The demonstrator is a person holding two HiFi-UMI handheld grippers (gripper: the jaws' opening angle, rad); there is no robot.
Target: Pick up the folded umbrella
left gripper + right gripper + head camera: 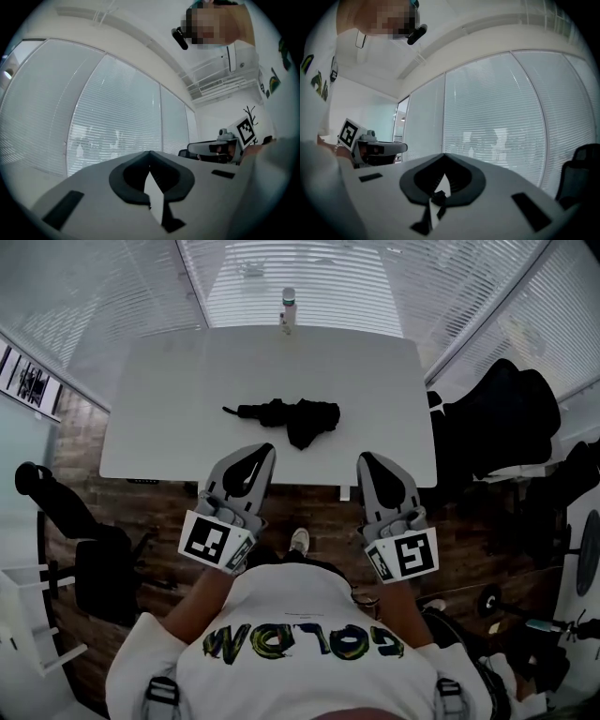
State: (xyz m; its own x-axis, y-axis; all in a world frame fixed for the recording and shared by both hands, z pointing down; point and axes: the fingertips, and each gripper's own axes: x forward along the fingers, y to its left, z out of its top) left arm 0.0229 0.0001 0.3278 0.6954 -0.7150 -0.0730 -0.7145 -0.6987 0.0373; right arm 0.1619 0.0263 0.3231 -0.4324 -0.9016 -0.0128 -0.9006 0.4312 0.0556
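The folded black umbrella (291,416) lies on the white table (169,399), near its middle, with its thin handle end pointing left. My left gripper (268,448) hovers at the table's near edge, just short of the umbrella, its jaws together. My right gripper (364,457) is held level beside it, to the right of the umbrella, also shut and holding nothing. In the left gripper view, the left gripper (150,152) shows its jaws meeting at the tip. The right gripper view shows the right gripper (443,154) the same way. Only window blinds lie beyond both.
A small bottle (288,307) stands at the table's far edge. A black office chair (497,418) is right of the table, and another dark chair (66,521) sits at the lower left. Windows with blinds surround the table. The floor is wood.
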